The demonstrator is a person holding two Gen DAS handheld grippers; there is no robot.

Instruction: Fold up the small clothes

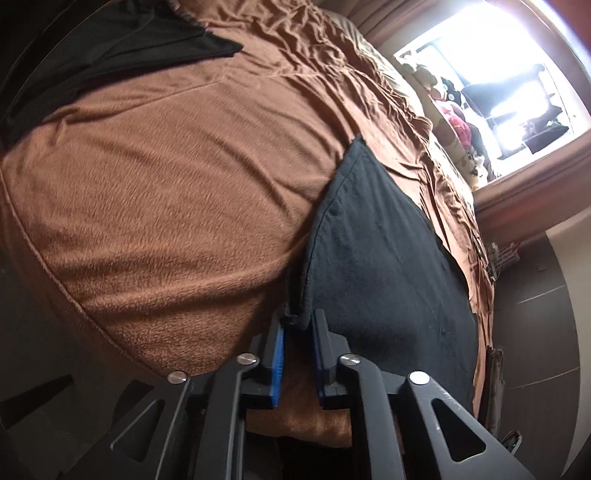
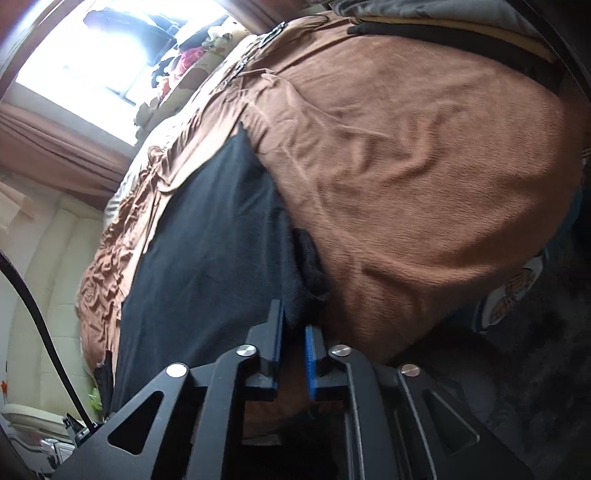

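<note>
A black garment (image 1: pixel 388 251) lies flat on the brown blanket (image 1: pixel 166 192) near the bed's edge. In the left wrist view its near corner sits between the tips of my left gripper (image 1: pixel 298 317), whose blue pads (image 1: pixel 279 354) stand apart and do not press it. In the right wrist view the same black garment (image 2: pixel 207 229) stretches away to the left, with a bunched dark fold (image 2: pixel 312 266) at its edge. My right gripper (image 2: pixel 293 317) has that edge at its tips, and a clear gap shows between its blue pads (image 2: pixel 309 362).
A second black cloth (image 1: pixel 110 48) lies at the far left of the bed. A bright window (image 1: pixel 498 92) with soft toys (image 1: pixel 454 122) on its sill is beyond the bed. A dark strap (image 2: pixel 443 33) crosses the blanket (image 2: pixel 406 166); a black cable (image 2: pixel 33 302) hangs by the cream padded wall (image 2: pixel 44 240).
</note>
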